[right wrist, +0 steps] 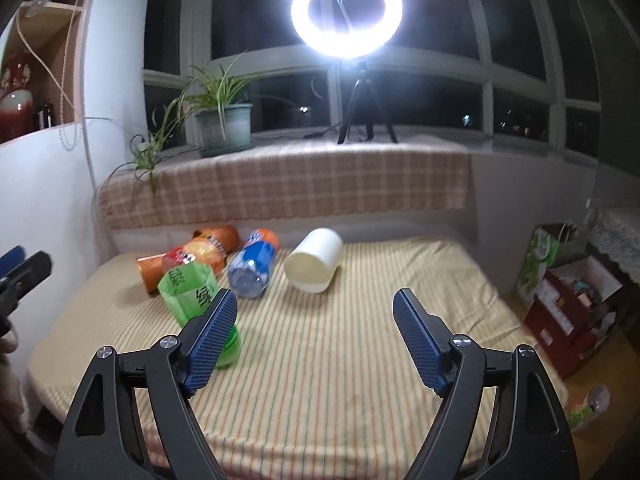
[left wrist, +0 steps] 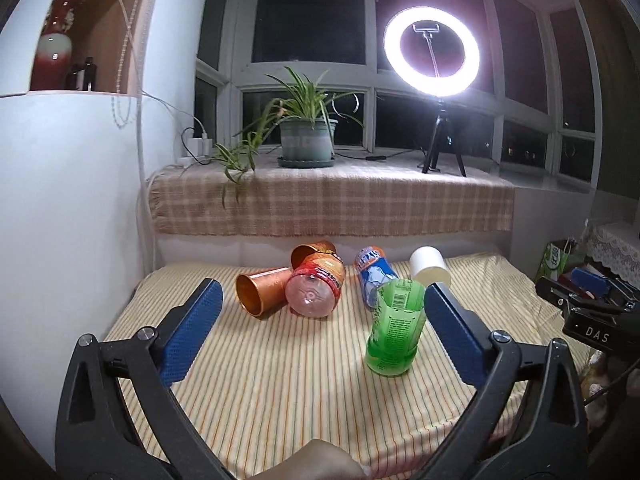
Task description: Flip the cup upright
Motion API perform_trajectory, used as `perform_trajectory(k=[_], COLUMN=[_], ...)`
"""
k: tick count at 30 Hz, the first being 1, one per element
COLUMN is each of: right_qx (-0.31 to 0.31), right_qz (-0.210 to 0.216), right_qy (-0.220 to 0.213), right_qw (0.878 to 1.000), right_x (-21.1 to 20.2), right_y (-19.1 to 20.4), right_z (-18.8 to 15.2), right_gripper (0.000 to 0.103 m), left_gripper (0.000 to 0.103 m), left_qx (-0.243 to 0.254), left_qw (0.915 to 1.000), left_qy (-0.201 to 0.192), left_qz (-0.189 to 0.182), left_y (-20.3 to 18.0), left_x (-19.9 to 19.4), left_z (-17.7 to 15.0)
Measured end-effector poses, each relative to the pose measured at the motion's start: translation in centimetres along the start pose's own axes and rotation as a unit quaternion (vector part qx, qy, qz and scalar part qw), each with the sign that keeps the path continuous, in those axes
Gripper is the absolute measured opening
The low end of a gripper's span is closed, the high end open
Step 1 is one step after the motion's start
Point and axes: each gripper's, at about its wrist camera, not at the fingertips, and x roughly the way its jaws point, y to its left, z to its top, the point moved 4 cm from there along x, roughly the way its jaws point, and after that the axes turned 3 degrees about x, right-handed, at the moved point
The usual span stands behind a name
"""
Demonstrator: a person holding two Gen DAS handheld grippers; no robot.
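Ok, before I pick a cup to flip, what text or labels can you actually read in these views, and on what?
"DAS": white letters on the right gripper body, seen in the left wrist view.
"绿": on the upright green cup, right wrist view; the character beside it is unclear.
Barcode and small print on the green cup: too small to read.
Blue cup lettering: partly hidden, not readable.
Red-orange cup label: blurred.
Green bag: unreadable.

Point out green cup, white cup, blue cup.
green cup (left wrist: pixel 394 332), left wrist view, on its labelled side wall.
white cup (right wrist: pixel 314 260), right wrist view, on its side wall.
blue cup (right wrist: pixel 252 266), right wrist view, on its side near the base.
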Motion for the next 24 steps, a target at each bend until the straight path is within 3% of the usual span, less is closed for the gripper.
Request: perform_trajectory(k=[10, 24], right_qx=[-0.004, -0.004], right_qz=[-0.03, -0.036], right_qy=[-0.047, -0.064], right_qw=[0.998, 0.997], right_x=[-1.6, -2.0], right_y=[0.7, 1.2], right_z=[1.3, 1.8], right_gripper=[0.09, 0.091], left_gripper=[0.102, 0.103], left_qx=[-0.009, -0.008], left_qw=[0.9998, 0.9993], left_qy=[-0.012, -0.029], left_qz=[0.012, 0.022], left_y=[0.9, 1.3], left_x=[-1.5, -2.3], left_z=[0.4, 1.0])
